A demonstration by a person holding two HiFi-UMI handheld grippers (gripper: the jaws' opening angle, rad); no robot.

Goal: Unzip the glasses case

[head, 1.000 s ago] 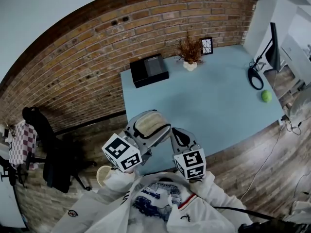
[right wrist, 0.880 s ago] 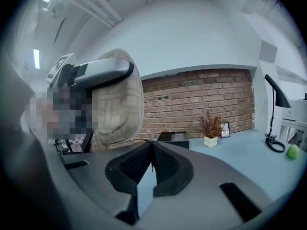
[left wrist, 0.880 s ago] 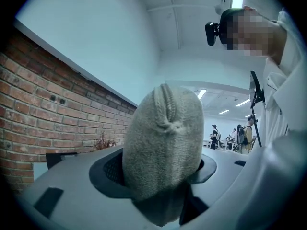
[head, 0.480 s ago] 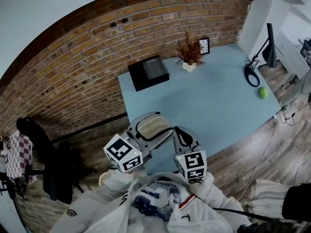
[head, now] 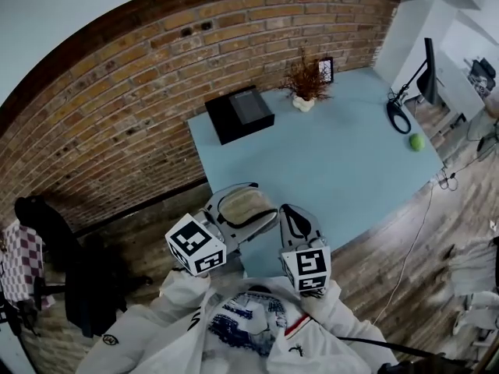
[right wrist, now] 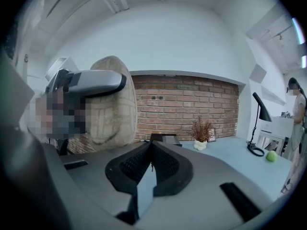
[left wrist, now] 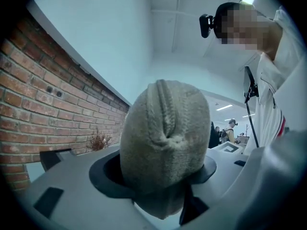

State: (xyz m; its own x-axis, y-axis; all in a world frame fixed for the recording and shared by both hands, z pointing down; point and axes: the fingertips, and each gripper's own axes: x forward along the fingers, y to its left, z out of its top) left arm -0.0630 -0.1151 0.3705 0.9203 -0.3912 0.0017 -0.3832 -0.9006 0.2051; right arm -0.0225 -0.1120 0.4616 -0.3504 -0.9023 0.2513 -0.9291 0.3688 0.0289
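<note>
A beige, fuzzy glasses case (head: 243, 203) is held in the air over the near left corner of the light blue table (head: 335, 162). My left gripper (head: 240, 210) is shut on it. In the left gripper view the case (left wrist: 165, 143) stands on end between the dark pads and fills the middle, with its zip seam running down its face. My right gripper (head: 291, 215) hangs just right of the case, shut and empty. In the right gripper view its pads (right wrist: 165, 166) meet, and the case (right wrist: 115, 107) shows at upper left under a left gripper finger (right wrist: 93, 83).
On the table stand a black box (head: 239, 113), a dried plant in a white pot (head: 306, 84), a small picture frame (head: 331, 70), a black desk lamp (head: 407, 109) and a green ball (head: 416, 141). A brick wall runs behind. A dark chair (head: 74, 275) stands at the left.
Both grippers and the case have drifted slightly against the table while the head view shifted. The left grip on the case is the same, and the right jaws stay closed.
</note>
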